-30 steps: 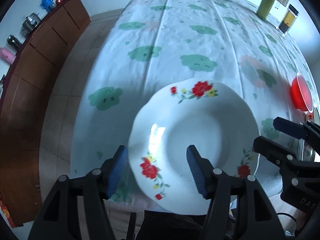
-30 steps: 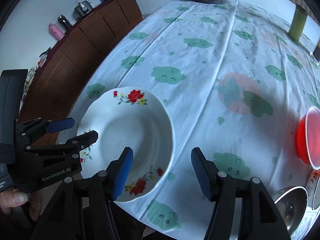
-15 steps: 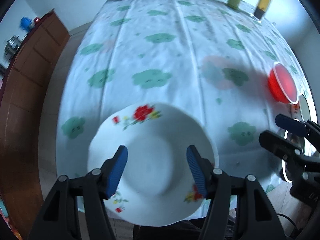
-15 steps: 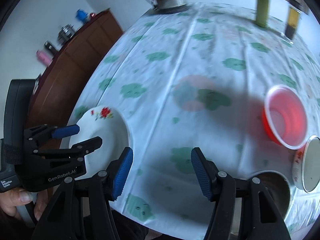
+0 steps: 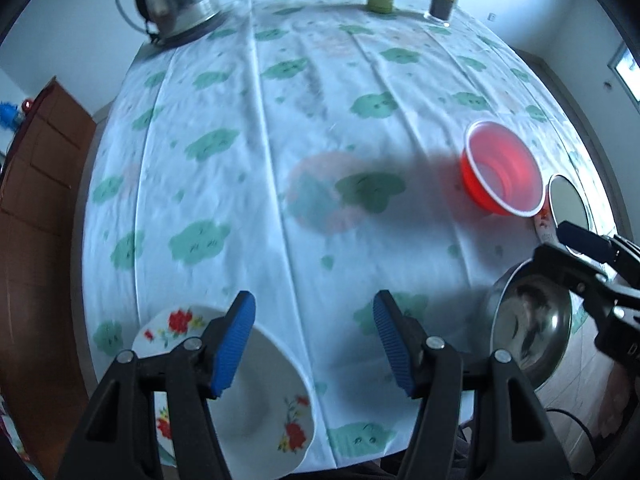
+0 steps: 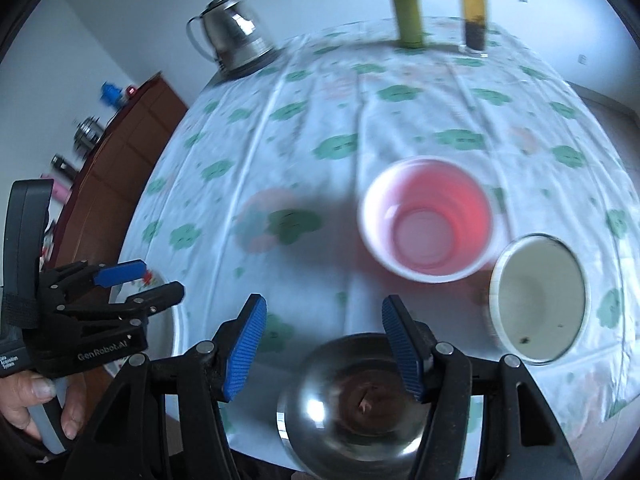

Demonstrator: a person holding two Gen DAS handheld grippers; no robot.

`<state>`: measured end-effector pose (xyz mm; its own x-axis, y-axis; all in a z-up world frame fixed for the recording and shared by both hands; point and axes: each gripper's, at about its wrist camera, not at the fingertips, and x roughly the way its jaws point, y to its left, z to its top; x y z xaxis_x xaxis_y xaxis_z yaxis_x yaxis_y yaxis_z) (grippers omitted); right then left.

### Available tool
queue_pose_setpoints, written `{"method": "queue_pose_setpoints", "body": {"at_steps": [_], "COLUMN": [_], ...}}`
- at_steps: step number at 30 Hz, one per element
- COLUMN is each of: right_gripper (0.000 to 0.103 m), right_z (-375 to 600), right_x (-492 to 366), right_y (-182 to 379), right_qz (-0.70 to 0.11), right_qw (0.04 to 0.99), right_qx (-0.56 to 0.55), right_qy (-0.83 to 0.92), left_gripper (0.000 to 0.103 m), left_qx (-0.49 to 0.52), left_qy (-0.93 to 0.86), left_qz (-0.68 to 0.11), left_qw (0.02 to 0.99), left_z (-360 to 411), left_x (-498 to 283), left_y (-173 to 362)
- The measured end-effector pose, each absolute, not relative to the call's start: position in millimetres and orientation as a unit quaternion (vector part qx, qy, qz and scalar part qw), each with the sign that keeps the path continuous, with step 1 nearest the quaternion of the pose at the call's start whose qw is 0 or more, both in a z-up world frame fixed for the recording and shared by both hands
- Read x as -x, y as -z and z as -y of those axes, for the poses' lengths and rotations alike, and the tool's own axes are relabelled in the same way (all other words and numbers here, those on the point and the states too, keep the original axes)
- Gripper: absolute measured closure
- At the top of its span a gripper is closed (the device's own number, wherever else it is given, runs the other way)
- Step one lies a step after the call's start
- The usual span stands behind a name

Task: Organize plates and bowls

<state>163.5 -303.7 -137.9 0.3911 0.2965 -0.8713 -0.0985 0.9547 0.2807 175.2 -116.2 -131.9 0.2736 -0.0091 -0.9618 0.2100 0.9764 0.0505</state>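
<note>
Tongs on both sides stand apart w/ nothing between the pads: left tongs point(image 5: 314, 340) hang over bare cloth just right of the flowered plate point(image 5: 256, 412), right tongs point(image 6: 324, 346) sit above the steel bowl point(image 6: 352, 408) at the near edge of the bench point(image 6: 400, 112). Judging by that, the step in hand looks like picking the next dish to gather; plate lies at near-left edge, part overhanging, untouched. Red bowl point(image 6: 428, 220) is mid-right, white bowl point(image 6: 540, 304) just beside it, steel bowl nearest. Next move prob. calls for the right tongs to drop over the steel bowl's rim, one pad inside, one outside, & close; rim is thin & slick, so a slip is poss. Readable text: "GenRobot.AI" on the left unit's body in the right view; small strap label beside it too tiny to read.
</note>
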Motion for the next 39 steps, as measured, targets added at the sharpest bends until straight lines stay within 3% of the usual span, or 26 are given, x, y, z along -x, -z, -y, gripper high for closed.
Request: {"method": "queue_pose_setpoints", "body": {"at_steps": [16, 39], "right_gripper": [0.041, 0.059], "right_z": [383, 415], "right_x": [-186, -231], "right_y": [140, 174], "right_qz": [-0.537, -0.576], "right_qw": [0.834, 0.809], "right_qx": [-0.112, -0.099], "right_qy": [-0.066, -0.055], "left_gripper": [0.041, 0.039], "left_qx": [-0.115, -0.117], "left_qy": [0.111, 0.13], "left_qz": [-0.599, -0.604], "left_qw": [0.785, 0.778], "left_z": [194, 254], "left_x": [-204, -249], "left_y": [130, 160]}}
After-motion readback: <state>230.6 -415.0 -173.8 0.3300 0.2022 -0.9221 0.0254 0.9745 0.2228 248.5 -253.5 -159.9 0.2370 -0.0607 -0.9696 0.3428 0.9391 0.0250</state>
